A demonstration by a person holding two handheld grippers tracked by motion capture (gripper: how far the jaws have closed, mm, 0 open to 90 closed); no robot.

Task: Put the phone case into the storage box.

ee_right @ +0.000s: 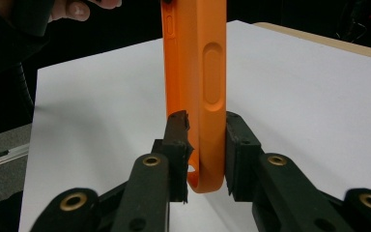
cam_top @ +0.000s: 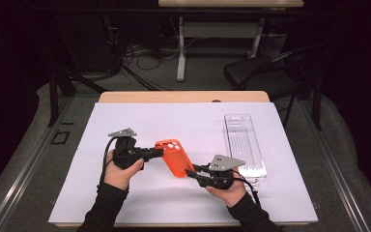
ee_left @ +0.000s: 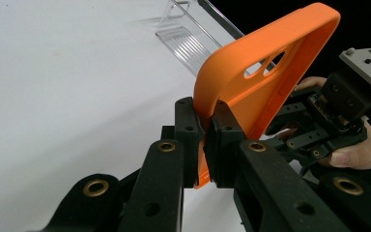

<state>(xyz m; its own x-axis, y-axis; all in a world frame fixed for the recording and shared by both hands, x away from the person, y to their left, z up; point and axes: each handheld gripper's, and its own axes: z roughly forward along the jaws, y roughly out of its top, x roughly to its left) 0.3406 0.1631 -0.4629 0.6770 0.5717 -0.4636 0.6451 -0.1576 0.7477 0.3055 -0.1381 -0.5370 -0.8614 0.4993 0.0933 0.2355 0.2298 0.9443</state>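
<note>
The case point(cam_top: 174, 157) is plain bright orange, inside and out, with no print on it. Both tools, left point(cam_top: 160, 152) and right point(cam_top: 190, 172), are matt black with brass-coloured rings at the joints, and each carries a grey plate on top. Right of the case, the tray point(cam_top: 245, 147) is clear and ribbed with fine parallel lines. The worktop point(cam_top: 183, 96) is pale wood under a white sheet point(cam_top: 125, 121). The sleeves point(cam_top: 104, 208) are black.

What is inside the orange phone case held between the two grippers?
Nothing that can be seen: the phone case shows a bare hollow inside with an open camera cutout. The left gripper and right gripper each clamp one edge, covering small patches of it.
</note>
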